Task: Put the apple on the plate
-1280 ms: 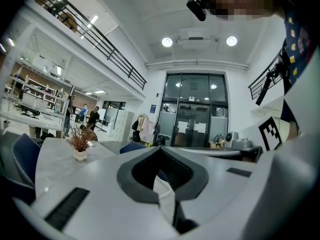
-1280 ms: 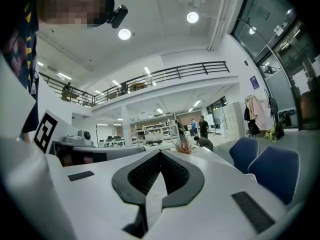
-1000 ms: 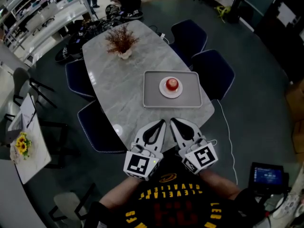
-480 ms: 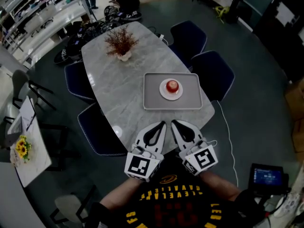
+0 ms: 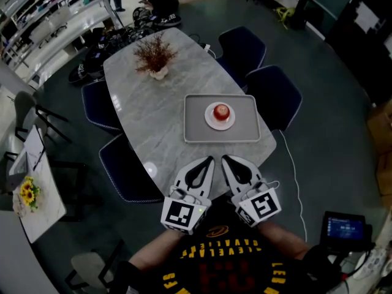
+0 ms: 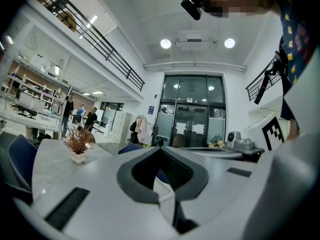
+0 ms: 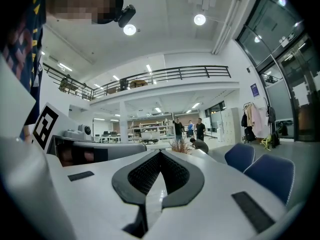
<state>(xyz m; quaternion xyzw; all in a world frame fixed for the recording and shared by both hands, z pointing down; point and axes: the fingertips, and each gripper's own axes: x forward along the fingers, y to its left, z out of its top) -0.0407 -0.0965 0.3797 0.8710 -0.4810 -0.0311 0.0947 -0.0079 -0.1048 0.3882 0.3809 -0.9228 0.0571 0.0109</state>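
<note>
A red apple rests on a small white plate, which sits on a grey tray near the table's near end in the head view. My left gripper and right gripper are held side by side just short of the table's near edge, well back from the tray. Both point level with jaws closed together and nothing between them. In the left gripper view my left gripper faces across the table; the right gripper view shows my right gripper likewise. The apple is hidden in both gripper views.
The oval marble table carries a vase of dried twigs at its far end. Dark blue chairs stand around it. A side table with yellow flowers stands at left. People crouch beyond the table. A device with a screen lies at lower right.
</note>
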